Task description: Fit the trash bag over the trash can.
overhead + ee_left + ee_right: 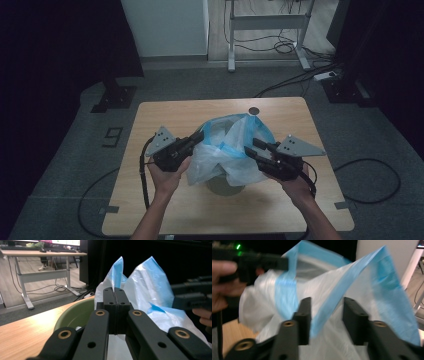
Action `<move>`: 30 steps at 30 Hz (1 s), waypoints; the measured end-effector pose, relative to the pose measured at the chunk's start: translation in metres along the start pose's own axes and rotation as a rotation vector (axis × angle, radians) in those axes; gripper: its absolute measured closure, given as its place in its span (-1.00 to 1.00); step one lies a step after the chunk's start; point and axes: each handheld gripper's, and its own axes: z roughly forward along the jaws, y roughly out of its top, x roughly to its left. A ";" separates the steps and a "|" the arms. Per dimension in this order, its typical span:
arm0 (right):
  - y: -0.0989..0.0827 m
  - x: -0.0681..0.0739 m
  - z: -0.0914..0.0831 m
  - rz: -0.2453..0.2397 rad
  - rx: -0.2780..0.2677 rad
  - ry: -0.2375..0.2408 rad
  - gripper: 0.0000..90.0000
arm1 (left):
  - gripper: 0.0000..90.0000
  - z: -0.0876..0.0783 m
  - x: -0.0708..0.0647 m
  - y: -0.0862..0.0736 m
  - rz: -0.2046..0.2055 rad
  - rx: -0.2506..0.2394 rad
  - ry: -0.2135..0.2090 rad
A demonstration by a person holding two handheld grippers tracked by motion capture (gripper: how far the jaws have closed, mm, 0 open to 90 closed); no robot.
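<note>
- We see a white plastic bag (pixel 227 150) with a blue rim sitting in a green bin (pixel 75 316) near the middle of the wooden surface (pixel 165 210) – its mouth stands up, loose and crumpled.
- Our left gripper (pixel 199 136) comes at the bag from the left side in the high view; in the left gripper view its jaws are pressed together, and the bag's film rises from right behind their tips, so they appear to pinch its edge – we cannot see the film between the pads themselves.
- Our right gripper (pixel 251 148) is at the bag's right side. In the right gripper view (pixel 327 315) its jaws stand partly apart, with a fold of the blue rim running down between them; the pads are not pressing on it.
- The left hand (pixel 167 177) and the right hand (pixel 295 186) each hold their gripper low, just above the surface.
- A small dark round disc (pixel 254 110) lies on the surface beyond the bag, near the far edge.
</note>
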 end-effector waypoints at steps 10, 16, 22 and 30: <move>0.024 -0.015 0.018 0.136 0.002 -0.027 0.41 | 0.99 -0.002 -0.007 -0.002 0.021 -0.020 -0.008; 0.022 -0.020 0.023 0.107 0.017 -0.055 0.97 | 1.00 -0.004 0.008 0.002 -0.014 -0.036 0.048; 0.026 -0.034 0.017 0.086 -0.003 -0.100 0.97 | 1.00 -0.003 0.028 0.010 -0.073 -0.078 0.100; 0.048 -0.050 0.019 0.048 -0.043 -0.151 0.97 | 1.00 0.002 0.040 0.029 -0.077 -0.117 0.120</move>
